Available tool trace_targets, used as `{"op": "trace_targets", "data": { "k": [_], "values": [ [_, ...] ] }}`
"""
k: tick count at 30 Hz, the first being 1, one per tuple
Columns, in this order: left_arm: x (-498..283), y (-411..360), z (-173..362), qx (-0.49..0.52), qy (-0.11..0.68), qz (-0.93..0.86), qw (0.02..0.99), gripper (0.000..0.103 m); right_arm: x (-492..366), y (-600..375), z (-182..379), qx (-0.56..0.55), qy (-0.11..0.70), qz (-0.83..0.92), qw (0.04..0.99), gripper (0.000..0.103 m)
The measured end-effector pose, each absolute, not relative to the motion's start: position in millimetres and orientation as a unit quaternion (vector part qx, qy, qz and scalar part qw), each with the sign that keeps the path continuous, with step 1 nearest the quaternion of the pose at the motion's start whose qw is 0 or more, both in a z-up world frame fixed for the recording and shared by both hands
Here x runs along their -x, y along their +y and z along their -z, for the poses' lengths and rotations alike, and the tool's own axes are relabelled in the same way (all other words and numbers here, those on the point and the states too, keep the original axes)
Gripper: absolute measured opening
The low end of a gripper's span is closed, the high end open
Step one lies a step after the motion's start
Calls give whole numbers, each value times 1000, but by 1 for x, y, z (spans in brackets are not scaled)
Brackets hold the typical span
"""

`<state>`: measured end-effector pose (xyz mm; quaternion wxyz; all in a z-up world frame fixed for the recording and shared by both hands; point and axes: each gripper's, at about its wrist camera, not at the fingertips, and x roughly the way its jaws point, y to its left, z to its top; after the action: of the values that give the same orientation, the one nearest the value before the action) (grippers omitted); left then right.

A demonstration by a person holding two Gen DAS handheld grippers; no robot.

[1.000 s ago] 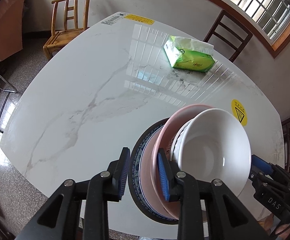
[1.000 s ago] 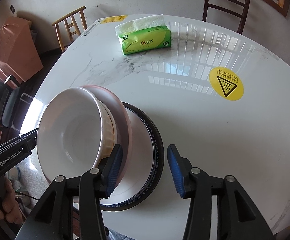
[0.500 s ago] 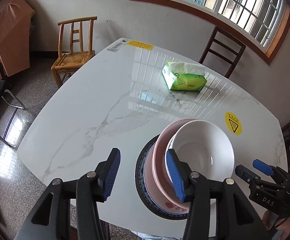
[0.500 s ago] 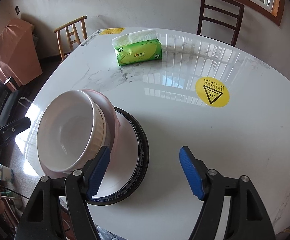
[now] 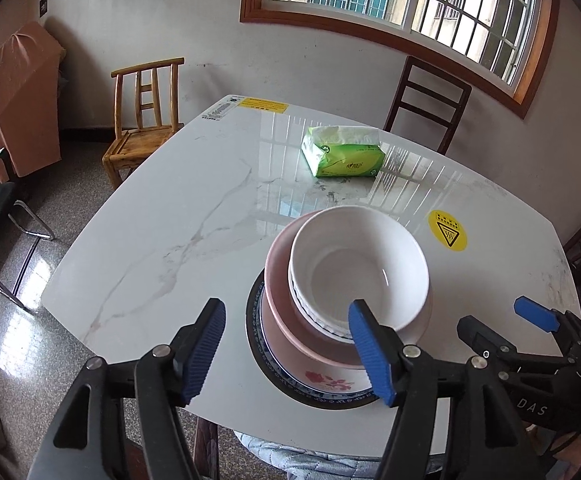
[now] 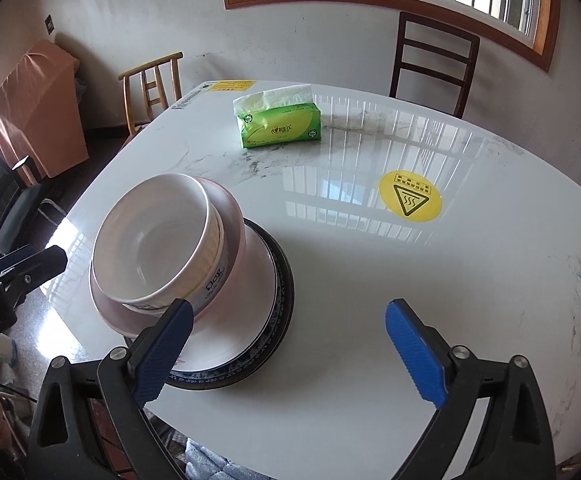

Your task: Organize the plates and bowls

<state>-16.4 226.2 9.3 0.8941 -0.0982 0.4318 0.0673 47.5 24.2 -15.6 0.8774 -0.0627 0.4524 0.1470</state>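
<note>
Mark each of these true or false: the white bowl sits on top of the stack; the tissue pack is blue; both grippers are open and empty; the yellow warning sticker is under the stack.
1. The white bowl tops the stack. True.
2. The tissue pack is blue. False: it is green.
3. The left gripper and right gripper are open and empty. True: their jaws have just been opening, with nothing between them.
4. The yellow warning sticker lies under the stack. False: it lies apart on the table.

Green tissue pack (image 5: 344,152), yellow warning sticker (image 6: 409,197), marble table (image 5: 178,232)
</note>
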Motion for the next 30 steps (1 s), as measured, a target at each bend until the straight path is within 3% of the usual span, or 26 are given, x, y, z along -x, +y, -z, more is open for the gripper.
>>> {"op": "trace_targets", "data": {
  "k": [6,30],
  "values": [
    [27,210,-6,93,428,-58,897,70,-33,25,14,68,444,-150,881,102],
    [45,186,10,77,436,-83,893,71,2,6,23,66,437,-134,887,102]
  ]
}}
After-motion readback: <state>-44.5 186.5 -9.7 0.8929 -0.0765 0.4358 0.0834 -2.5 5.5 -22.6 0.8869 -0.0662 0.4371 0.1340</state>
